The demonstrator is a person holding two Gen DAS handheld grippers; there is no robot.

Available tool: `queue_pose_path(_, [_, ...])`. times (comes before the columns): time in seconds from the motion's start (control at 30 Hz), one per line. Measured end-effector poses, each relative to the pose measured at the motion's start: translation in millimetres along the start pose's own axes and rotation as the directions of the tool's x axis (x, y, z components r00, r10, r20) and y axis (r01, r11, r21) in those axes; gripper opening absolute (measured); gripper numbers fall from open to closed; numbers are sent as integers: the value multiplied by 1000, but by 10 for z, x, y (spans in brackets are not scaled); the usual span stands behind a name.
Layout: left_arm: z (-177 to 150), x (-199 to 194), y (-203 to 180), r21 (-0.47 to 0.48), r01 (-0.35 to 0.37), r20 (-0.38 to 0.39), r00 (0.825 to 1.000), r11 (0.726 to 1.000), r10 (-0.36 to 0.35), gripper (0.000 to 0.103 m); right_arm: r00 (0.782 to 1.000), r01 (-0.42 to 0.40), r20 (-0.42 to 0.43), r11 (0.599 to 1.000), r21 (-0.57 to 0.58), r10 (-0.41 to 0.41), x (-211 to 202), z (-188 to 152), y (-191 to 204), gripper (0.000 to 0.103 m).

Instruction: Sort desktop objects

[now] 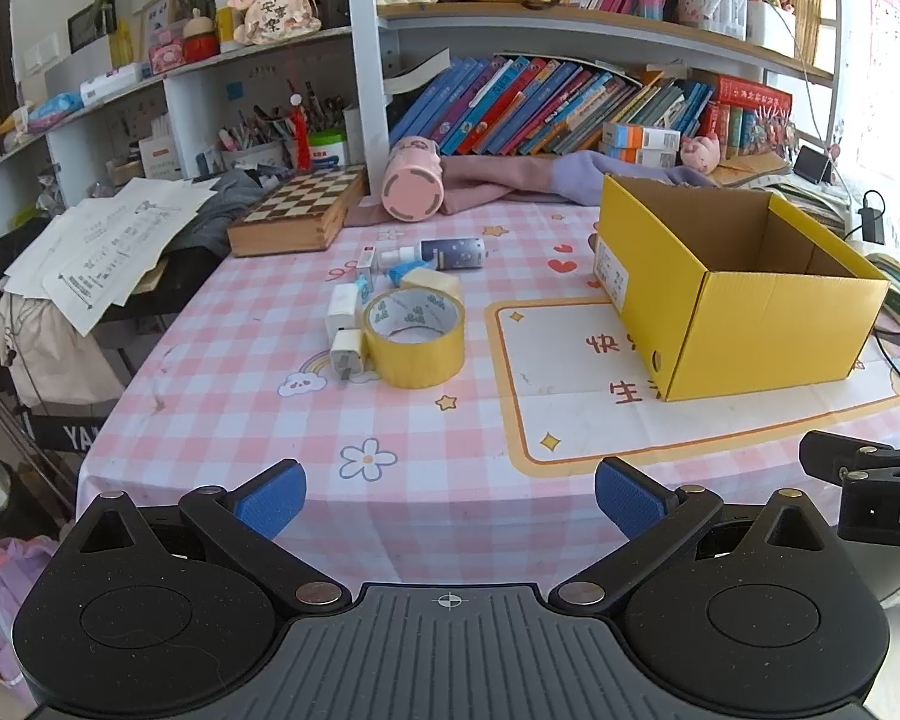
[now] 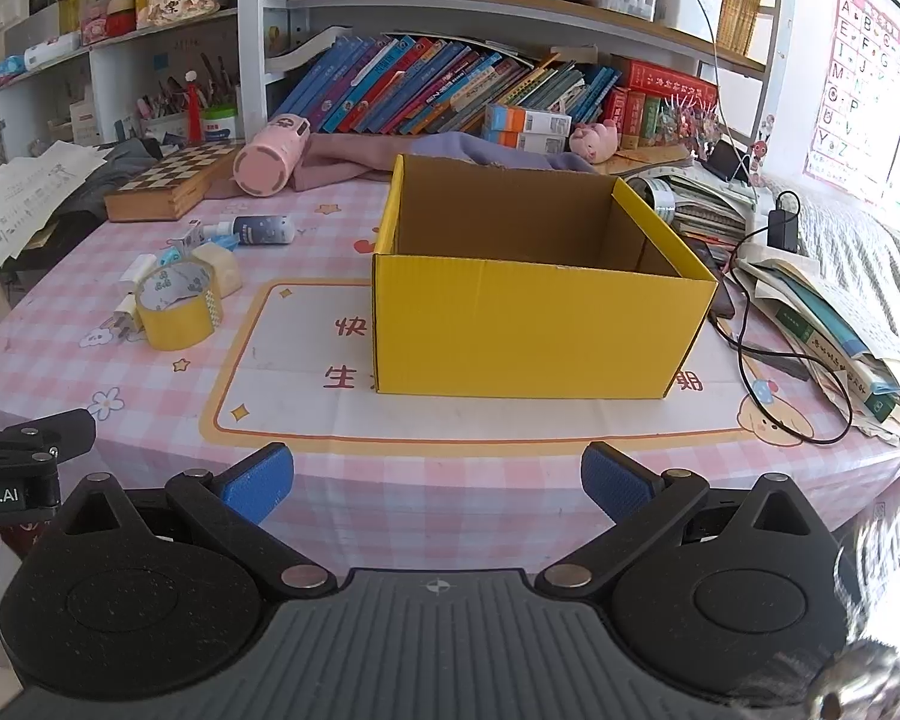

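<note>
Left claw: you are holding the left gripper (image 1: 450, 501) over the near table edge with its blue pads spread wide and nothing between them.
Right claw: you are holding the right gripper (image 2: 437, 483) the same way, fully spread and carrying nothing, facing the yellow box (image 2: 534, 330).
Items to sort: they are lying in one cluster left of the box, well apart from both claws: the yellow tape roll (image 1: 415, 339), two white chargers (image 1: 345, 330) touching it, a smaller pale tape roll (image 1: 433, 283) behind it, a dark bottle (image 1: 453, 253) on its side, and a few small blue and white pieces too small to identify.
Destination: the box is sitting open on the printed mat (image 1: 570, 414), and what shows of its inside looks bare, so sorting is probably just starting.
Step in hand: you are likely lining up the first pick; the left claw is sitting nearer the cluster.
Doing it well: take the tape roll first, since it is standing nearest you; close across its wall rather than its full width.
Watch: the chargers are touching the roll and may be dragged along.
Around: the chess box (image 1: 300, 213) and pink cup (image 1: 413, 180) are lying behind the cluster, and a black cable (image 2: 780, 360) is trailing right of the box.
In the way: the box's near wall is standing tall, so lift well before crossing it.
</note>
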State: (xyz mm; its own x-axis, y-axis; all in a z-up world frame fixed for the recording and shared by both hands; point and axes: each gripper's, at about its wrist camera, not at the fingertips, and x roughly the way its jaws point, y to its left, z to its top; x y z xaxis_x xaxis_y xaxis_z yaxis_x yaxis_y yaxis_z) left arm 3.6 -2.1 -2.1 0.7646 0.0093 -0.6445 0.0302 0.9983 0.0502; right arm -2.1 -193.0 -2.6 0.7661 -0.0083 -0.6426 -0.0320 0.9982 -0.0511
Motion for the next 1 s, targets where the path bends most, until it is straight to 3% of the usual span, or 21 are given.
queue_pose_path(1.0, [6, -19, -6, 11, 13, 5, 1000, 1000, -13, 103, 1000, -12, 12, 1000, -4, 12, -41, 0, 25, 103])
